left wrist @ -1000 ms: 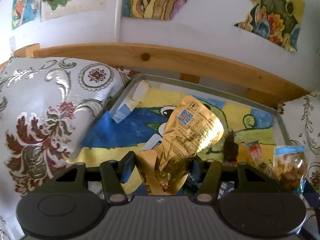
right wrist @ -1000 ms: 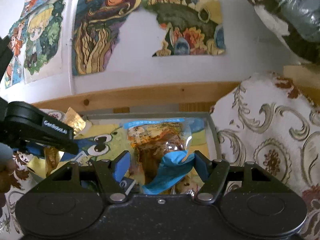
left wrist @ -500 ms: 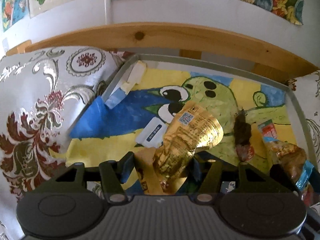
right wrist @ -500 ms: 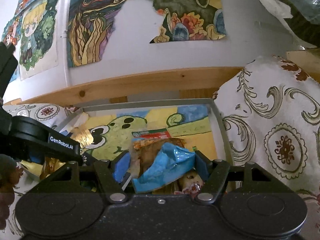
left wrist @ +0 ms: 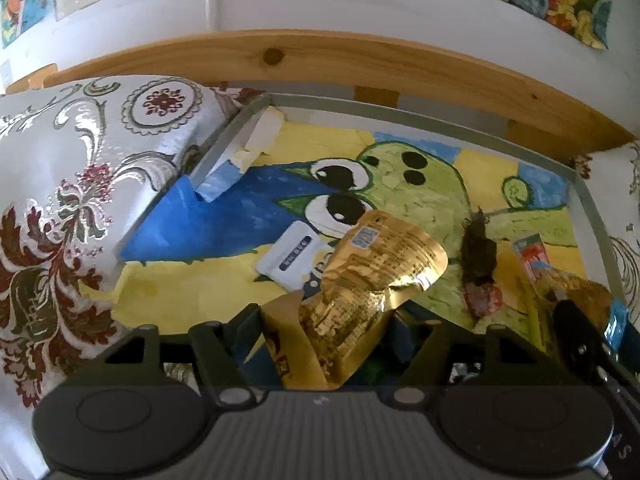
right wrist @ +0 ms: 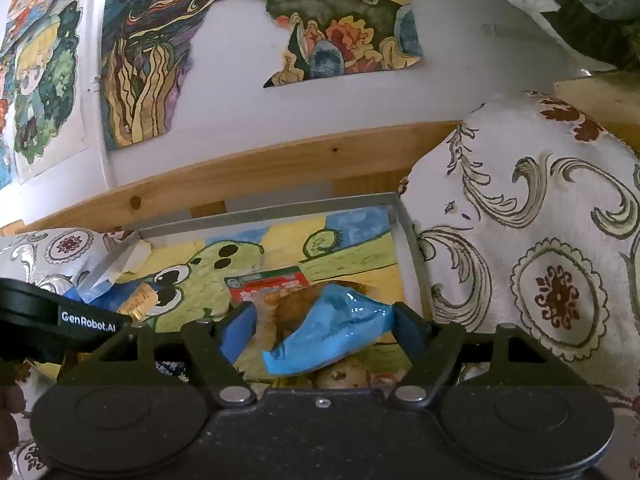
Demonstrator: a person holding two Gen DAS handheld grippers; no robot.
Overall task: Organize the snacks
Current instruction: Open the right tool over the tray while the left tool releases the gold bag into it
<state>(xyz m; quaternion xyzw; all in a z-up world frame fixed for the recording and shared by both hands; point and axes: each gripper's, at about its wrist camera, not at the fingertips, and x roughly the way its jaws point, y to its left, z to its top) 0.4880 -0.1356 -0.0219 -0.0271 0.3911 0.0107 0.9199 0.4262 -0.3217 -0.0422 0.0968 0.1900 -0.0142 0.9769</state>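
At the bottom centre of the left wrist view, my left gripper (left wrist: 324, 328) is clamping a crinkled gold snack pouch (left wrist: 372, 268), which is rising toward mid-frame over a grey-rimmed tray (left wrist: 420, 114) lined with a green cartoon drawing. In the right wrist view, my right gripper (right wrist: 320, 324) is pinching a clear snack bag with a blue end (right wrist: 332, 328) at lower centre, above the tray's right side. A white sachet (left wrist: 290, 256) and a dark wrapped snack (left wrist: 478, 252) are lying on the lining.

Both wrist views look forward, close over the same painted tray (left wrist: 404, 114).
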